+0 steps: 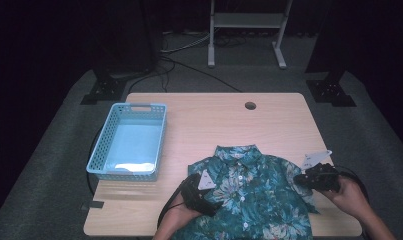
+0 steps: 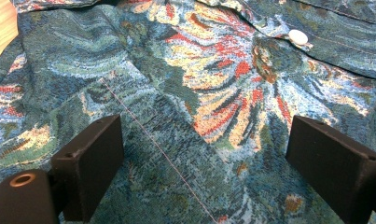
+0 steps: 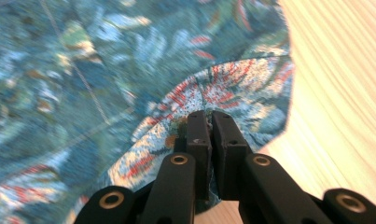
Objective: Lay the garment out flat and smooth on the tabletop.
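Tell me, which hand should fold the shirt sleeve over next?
Right, probably. The right gripper is already shut on the sleeve, lifted at the shirt's edge. The left gripper sits open over the shirt's front.

From the high view we look forward and down over the whole counter [image 1: 269, 120]. Each gripper view sits close behind its tool's jaws, facing the floral shirt [image 2: 209, 79] just ahead. All three views share that shirt.
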Action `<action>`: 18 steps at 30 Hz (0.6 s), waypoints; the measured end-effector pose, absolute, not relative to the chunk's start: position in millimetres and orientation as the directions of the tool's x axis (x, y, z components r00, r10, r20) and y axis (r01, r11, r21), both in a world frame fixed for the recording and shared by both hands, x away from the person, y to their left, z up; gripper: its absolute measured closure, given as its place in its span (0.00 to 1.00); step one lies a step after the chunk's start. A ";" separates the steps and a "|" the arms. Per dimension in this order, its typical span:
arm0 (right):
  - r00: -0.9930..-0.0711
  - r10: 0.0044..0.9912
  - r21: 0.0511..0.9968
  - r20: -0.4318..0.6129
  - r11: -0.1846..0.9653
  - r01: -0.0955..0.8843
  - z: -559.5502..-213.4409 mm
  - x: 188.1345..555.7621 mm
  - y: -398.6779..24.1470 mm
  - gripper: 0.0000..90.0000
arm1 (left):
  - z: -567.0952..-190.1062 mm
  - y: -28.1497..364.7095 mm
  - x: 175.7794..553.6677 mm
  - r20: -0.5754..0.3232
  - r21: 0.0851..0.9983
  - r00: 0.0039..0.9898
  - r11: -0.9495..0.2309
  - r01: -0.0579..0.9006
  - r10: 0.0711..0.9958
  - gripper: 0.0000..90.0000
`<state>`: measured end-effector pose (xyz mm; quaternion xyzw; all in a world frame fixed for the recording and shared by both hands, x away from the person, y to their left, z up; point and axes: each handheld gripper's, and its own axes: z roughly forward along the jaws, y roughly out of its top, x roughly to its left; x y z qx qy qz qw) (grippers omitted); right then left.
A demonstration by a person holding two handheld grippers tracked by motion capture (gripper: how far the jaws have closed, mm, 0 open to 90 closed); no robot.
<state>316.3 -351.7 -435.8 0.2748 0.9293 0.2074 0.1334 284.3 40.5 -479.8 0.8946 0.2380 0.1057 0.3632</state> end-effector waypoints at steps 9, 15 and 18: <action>-0.770 0.629 0.481 -0.106 0.710 0.513 -439.8 319.8 -372.2 0.82 | -479.8 40.5 284.3 0.016 0.700 0.865 -0.623 0.349 0.502 0.12; -0.772 0.623 0.502 -0.123 0.710 0.493 -429.4 316.5 -366.2 0.69 | -479.8 40.6 284.4 0.015 0.700 0.865 -0.623 0.349 0.502 0.12; -0.783 0.610 0.517 -0.119 0.711 0.476 -423.9 314.0 -359.5 0.64 | -479.9 40.7 284.3 0.016 0.700 0.865 -0.623 0.349 0.502 0.12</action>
